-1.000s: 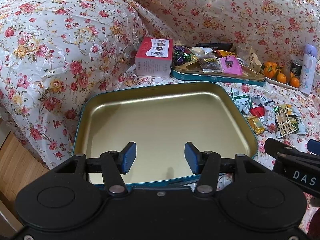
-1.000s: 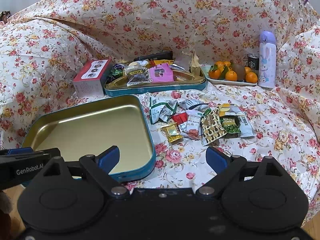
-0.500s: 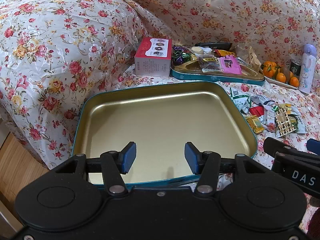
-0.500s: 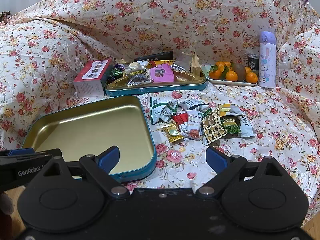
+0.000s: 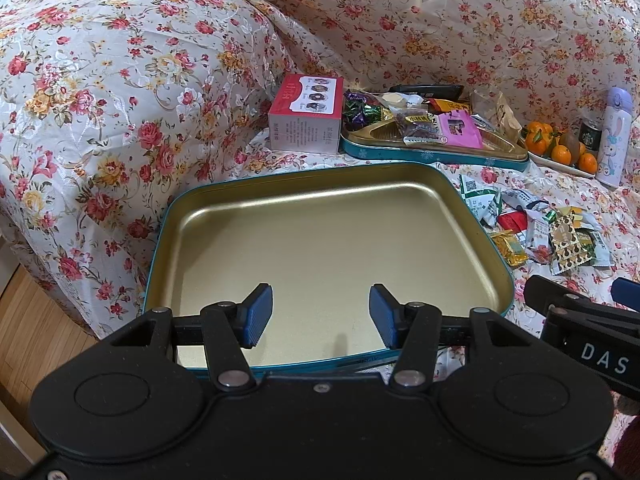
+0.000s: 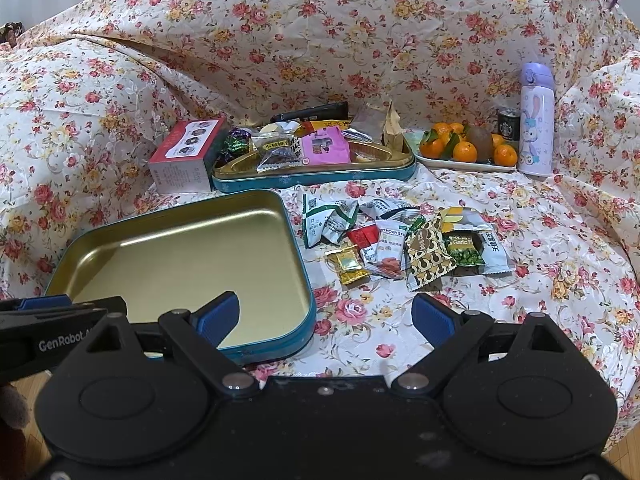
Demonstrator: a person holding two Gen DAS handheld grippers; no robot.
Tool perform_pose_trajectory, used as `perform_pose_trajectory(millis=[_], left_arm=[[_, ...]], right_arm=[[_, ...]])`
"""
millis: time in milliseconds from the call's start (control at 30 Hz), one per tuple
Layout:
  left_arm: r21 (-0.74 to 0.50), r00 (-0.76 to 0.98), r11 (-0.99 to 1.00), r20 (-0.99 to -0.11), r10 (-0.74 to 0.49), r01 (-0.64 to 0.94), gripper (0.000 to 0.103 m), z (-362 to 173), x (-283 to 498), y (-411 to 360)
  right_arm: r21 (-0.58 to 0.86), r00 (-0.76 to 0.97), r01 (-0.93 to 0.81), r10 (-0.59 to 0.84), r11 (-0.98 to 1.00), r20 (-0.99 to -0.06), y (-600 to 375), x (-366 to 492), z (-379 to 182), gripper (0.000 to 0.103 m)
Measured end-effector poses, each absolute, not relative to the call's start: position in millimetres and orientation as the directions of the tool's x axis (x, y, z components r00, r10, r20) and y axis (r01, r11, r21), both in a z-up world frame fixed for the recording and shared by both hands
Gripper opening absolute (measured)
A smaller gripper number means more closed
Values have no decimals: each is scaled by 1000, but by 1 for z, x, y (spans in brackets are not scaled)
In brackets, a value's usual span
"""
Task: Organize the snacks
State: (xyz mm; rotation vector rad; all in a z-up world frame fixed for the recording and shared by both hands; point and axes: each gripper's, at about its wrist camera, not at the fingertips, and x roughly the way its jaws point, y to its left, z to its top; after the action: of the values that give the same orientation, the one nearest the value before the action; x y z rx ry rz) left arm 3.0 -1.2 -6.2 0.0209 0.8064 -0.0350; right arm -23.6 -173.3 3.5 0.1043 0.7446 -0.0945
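An empty teal tin lid with a gold inside (image 5: 320, 240) (image 6: 180, 256) lies on the flowered sofa cover. A pile of loose snack packets (image 6: 404, 244) (image 5: 540, 228) lies to its right. Behind them a teal tin tray (image 6: 312, 178) (image 5: 432, 154) holds several snacks. My left gripper (image 5: 320, 316) is open and empty over the lid's near edge. My right gripper (image 6: 326, 316) is open wide and empty, above the cover just in front of the packets and the lid's right corner.
A pink box (image 6: 186, 154) (image 5: 306, 120) stands left of the tin tray. A plate of oranges (image 6: 464, 150), a dark can (image 6: 508, 122) and a purple bottle (image 6: 536, 120) stand at the back right. Wooden floor (image 5: 24, 320) lies below the sofa's left edge.
Both views have shifted only slightly; the right gripper has drifted a little forward. Both grippers stay open and nothing on the sofa has moved.
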Motion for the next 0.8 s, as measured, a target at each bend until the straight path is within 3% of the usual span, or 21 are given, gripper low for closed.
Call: perform_pose_trajectory(millis=[433, 800], left_arm=[[7, 692, 999, -722, -23, 41, 59, -7, 2, -4], [-15, 727, 1000, -686, -28, 24, 59, -5, -1, -1]], right_arm=[[61, 735, 122, -49, 991, -676, -173, -24, 3, 98], [105, 783, 172, -72, 979, -617, -181, -31, 3, 98]])
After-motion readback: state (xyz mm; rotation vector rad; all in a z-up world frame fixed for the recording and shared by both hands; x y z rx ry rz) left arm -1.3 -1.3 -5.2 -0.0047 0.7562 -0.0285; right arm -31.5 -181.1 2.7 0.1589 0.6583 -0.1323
